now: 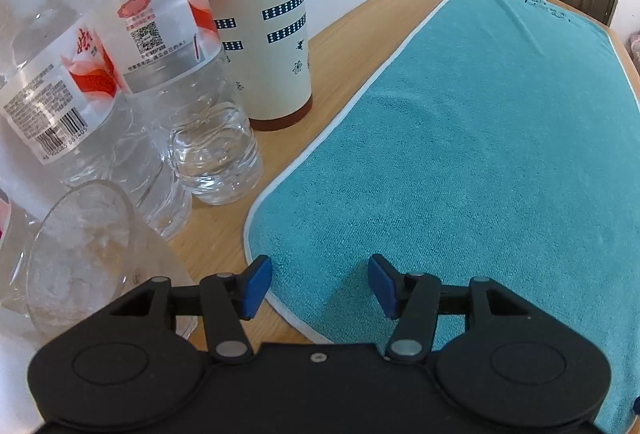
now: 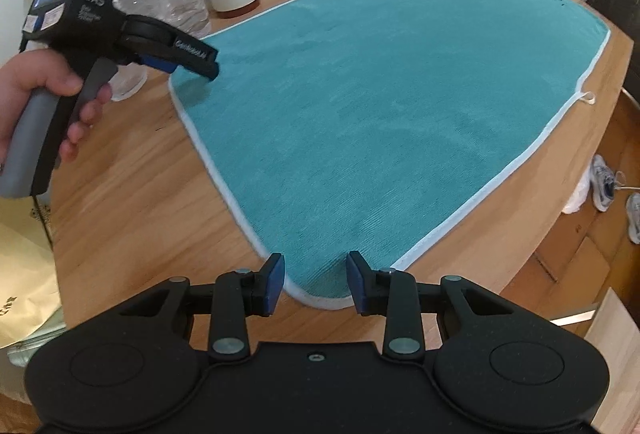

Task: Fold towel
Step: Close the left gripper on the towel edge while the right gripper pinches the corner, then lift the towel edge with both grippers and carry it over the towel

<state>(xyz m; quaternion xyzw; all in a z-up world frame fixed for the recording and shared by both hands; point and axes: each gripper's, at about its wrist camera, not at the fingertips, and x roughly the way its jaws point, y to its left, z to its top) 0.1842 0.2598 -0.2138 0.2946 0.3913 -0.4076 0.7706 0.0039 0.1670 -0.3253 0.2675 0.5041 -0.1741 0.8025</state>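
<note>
**Bottles at your left elbow, bare hems under both claws**

The teal terry towel with the white piped hem lies spread flat on the light wooden desk, reaching from the near edge toward the far end, unfolded as far as you can see. Your left claw stands open, blue pads apart over the towel's near left corner, holding nothing. Your right claw is likewise open and empty, straddling the near right corner, whose rounded tip sits between the pads.

The chief risk sits on your left. The clear plastic water bottles with red-and-white labels and an overturned clear glass cup crowd the desk's left edge, just beside the towel hem; the cream cylindrical tumbler with blue floral print stands behind them. Swing the left claw wide while lifting and you could topple them onto the cloth.

A shallow bite is the second hazard: close on the piping alone and the corner may slip out mid-lift. Uneven lifting would likely skew the fold.

The towel's right hem, with its small white hanging loop, runs close to the desk's right edge, so a sideways drag could pull cloth over the side.
</note>
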